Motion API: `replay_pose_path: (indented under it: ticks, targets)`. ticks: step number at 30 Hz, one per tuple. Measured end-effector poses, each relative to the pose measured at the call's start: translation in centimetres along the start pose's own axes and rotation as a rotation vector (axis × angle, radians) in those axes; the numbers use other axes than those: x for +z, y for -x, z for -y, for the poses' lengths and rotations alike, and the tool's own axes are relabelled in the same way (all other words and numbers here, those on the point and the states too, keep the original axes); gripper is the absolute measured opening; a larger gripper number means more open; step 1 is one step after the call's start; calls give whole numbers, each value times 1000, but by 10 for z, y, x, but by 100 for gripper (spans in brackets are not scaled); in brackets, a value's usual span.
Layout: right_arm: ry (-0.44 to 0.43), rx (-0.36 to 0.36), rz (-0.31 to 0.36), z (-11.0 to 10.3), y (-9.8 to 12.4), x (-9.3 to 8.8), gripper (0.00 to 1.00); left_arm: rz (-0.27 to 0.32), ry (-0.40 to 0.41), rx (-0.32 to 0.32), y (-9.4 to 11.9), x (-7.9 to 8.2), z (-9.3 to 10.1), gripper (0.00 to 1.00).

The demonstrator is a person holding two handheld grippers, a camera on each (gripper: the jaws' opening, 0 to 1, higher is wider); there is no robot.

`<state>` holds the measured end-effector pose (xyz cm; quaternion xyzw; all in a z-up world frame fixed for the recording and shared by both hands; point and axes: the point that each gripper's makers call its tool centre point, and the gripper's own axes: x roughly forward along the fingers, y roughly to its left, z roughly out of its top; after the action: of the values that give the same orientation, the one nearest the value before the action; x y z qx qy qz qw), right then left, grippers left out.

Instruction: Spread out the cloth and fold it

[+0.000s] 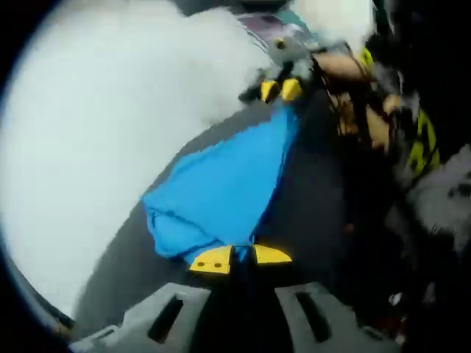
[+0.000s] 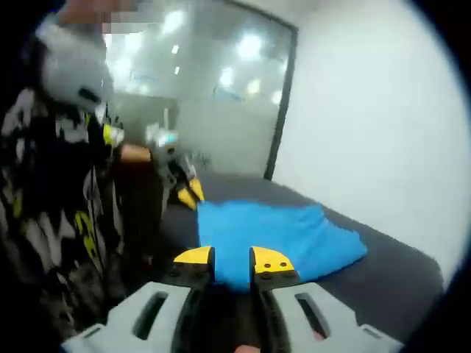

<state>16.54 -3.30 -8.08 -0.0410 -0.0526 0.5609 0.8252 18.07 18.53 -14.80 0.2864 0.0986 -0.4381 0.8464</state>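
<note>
**Cloth held at two edges, stretch under way**

Bright blue soft cloth [image 1: 221, 191] lies on the dark grey desk [image 1: 309, 213], bunched in loose folds, not yet flat.

Left tool [image 1: 241, 257]: yellow-tipped jaws nearly together at the near edge of the cloth. Fabric runs right up to the tips and looks pinched, though the contact itself is hard to make out.

Right tool [image 2: 232, 259]: jaws a narrow gap apart, cloth edge between or just behind the tips. Whether it truly has hold, I cannot tell.

Step in hand, by my reading: spreading. To do it well, keep both grips on opposite edges and draw them apart low over the desk, evenly, so the folds pull out without the fabric slipping free. Check that only one layer is pinched on each side; a doubled layer would leave a hidden fold.

View differences:
- Left gripper view shows the far tool's tips at the opposite cloth edge, and the heaped fold near the left tool's tips.
- Right gripper view shows the cloth's broader spread towards the white wall [image 2: 368, 125], the person's patterned sleeve [image 2: 66, 198], and a glass partition [image 2: 213, 81] behind.
</note>
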Motion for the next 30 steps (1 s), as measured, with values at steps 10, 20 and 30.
replay_pose_path:
  ticks: [10,20,30]
  targets:
    - [-360,-288,211,76,24,1,17,180,605,107,0,10,-65,9]
    - [-333,-306,158,75,22,-14,16,245,732,79,-63,29,-64,17]
    - [-219,-264,103,61,14,-19,16,244,760,85,-62,20,-47,22]
